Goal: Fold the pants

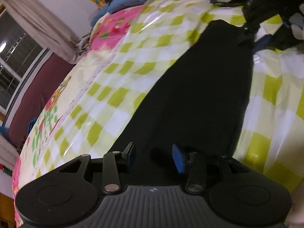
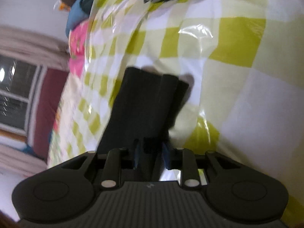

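Landmark: the black pants (image 1: 199,95) lie spread on the green-checked cover (image 1: 133,60) of the bed; I place everything else against them.
Pants, far end: in the left wrist view they run away from my left tool up to a dark rig at the top right, which I take for my right tool (image 1: 250,28).
Left tool (image 1: 153,157): its fingers stand about half apart over the near end of the pants; I see nothing pinched between them.
Right tool (image 2: 150,152): its fingers stand narrowly apart with a fold of the pants (image 2: 148,102) between them; blur stops me judging whether the pads press on it.
Step in hand: I judge a lengthwise fold is being laid down.
Advice: I would free the right end only once the cloth lies flat, then smooth edges square before the next fold.
Risk: the glossy cover may let the cloth slip.
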`<state>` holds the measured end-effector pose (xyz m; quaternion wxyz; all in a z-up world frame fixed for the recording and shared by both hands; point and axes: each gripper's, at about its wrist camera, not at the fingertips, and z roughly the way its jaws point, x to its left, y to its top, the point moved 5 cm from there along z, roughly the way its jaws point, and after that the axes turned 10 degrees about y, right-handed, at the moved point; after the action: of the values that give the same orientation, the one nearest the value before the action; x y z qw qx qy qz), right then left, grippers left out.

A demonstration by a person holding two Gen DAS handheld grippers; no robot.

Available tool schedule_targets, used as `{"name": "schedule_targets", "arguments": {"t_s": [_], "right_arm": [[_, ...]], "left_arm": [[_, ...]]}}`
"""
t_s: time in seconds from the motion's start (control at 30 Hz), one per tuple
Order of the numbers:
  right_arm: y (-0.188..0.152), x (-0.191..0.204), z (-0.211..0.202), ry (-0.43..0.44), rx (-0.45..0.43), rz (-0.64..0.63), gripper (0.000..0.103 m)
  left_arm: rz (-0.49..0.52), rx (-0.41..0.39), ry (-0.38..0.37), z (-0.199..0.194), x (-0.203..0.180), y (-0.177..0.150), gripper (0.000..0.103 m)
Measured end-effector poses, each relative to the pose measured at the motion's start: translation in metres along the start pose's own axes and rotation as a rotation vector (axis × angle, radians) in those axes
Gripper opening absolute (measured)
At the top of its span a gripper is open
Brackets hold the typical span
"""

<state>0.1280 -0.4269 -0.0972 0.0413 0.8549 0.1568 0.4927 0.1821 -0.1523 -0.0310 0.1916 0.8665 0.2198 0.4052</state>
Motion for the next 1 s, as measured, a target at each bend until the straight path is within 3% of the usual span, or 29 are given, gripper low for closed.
{"name": "schedule_targets", "arguments": {"t_s": [0.27,0.5,0.83,0.93,1.0], "right_arm": [[0.006,-0.017,-0.002,0.060,0.017,0.039,0.021],[0.012,-0.023,-0.003,0.082,0.003,0.063,0.021],[0.017,-0.020,0.006,0.243,-0.049,0.131,0.026],[0.016,-0.023,0.018,0.187,-0.043,0.094,0.024],[0.018,-0.021,0.031,0.195,-0.028,0.080,0.022]], "left_arm": [[-0.011,0.008,0.002,0.014,-0.019,0.018,0.058],[-0.019,0.015,-0.009,0.020,-0.022,0.014,0.058],[-0.011,-0.009,-0.012,0.019,-0.025,0.015,0.058],[-0.028,-0.004,-0.012,0.017,-0.025,0.014,0.058],[-0.058,-0.002,-0.020,0.017,-0.026,0.012,0.058]]}}
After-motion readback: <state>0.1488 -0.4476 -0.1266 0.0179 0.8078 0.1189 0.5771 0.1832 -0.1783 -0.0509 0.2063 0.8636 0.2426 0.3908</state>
